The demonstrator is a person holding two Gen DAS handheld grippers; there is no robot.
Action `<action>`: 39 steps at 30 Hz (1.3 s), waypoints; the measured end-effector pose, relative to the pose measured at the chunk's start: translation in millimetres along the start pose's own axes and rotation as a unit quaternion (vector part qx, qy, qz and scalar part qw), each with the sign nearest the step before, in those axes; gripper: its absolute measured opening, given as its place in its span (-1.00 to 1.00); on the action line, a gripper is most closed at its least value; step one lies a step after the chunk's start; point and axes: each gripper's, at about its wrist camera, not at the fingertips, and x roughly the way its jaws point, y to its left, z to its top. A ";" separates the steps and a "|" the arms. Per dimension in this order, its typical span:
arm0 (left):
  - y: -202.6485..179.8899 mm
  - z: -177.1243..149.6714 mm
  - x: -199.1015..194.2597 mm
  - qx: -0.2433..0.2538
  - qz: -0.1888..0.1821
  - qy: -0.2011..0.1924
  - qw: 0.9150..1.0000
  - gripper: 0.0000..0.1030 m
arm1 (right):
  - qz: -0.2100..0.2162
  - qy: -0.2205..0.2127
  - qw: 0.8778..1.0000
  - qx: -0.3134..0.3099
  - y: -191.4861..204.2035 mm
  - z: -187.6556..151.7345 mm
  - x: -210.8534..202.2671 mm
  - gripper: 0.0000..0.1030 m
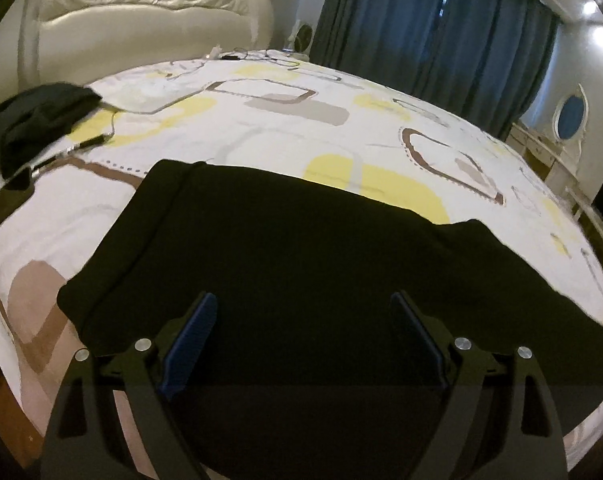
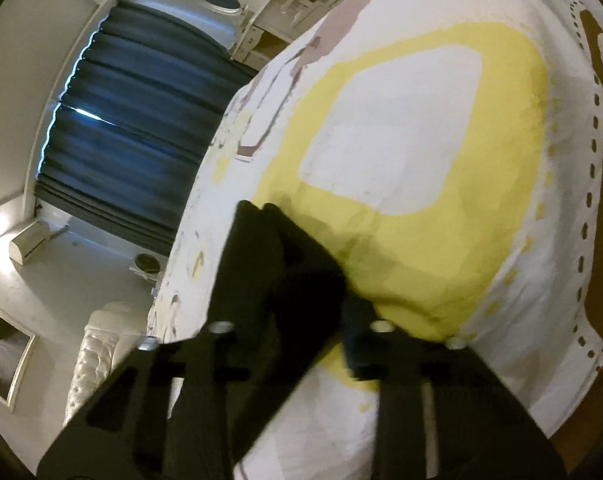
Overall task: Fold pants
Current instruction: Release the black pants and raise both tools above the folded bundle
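Observation:
In the left wrist view the black pants (image 1: 285, 240) lie flat on the patterned bed sheet (image 1: 261, 128), folded into a broad dark slab. My left gripper (image 1: 303, 300) hovers just over their near edge, open wide, with its blue pads (image 1: 193, 332) apart and nothing between them. The right wrist view is rolled sideways and blurred. There a strip of the black pants (image 2: 277, 256) sticks forward out of my right gripper (image 2: 301, 320), which is shut on it over the yellow-printed sheet (image 2: 421, 220). The cloth hides one of its fingers.
Another dark garment (image 1: 33, 120) lies bunched at the bed's far left beside a cable (image 1: 101, 136). A white tufted headboard (image 1: 141, 12) stands behind, blue curtains (image 1: 421, 32) at the back, and a white dresser with an oval mirror (image 1: 569, 116) to the right.

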 end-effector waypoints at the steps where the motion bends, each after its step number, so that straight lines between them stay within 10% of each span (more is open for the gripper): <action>1: -1.6 -0.9 1.3 0.009 0.002 0.002 1.000 0.77 | 0.001 0.000 1.000 -0.001 -1.4 -0.4 0.3 -0.62; 6: -12.4 -13.3 10.6 0.074 0.024 -0.018 0.997 0.91 | 0.008 -0.004 1.000 -0.002 -2.9 -3.3 -2.8 -0.62; 39: 2.9 -22.1 1.9 0.070 -0.029 -0.066 0.995 0.91 | 0.075 0.022 0.991 -0.109 116.5 -43.8 -9.1 -0.66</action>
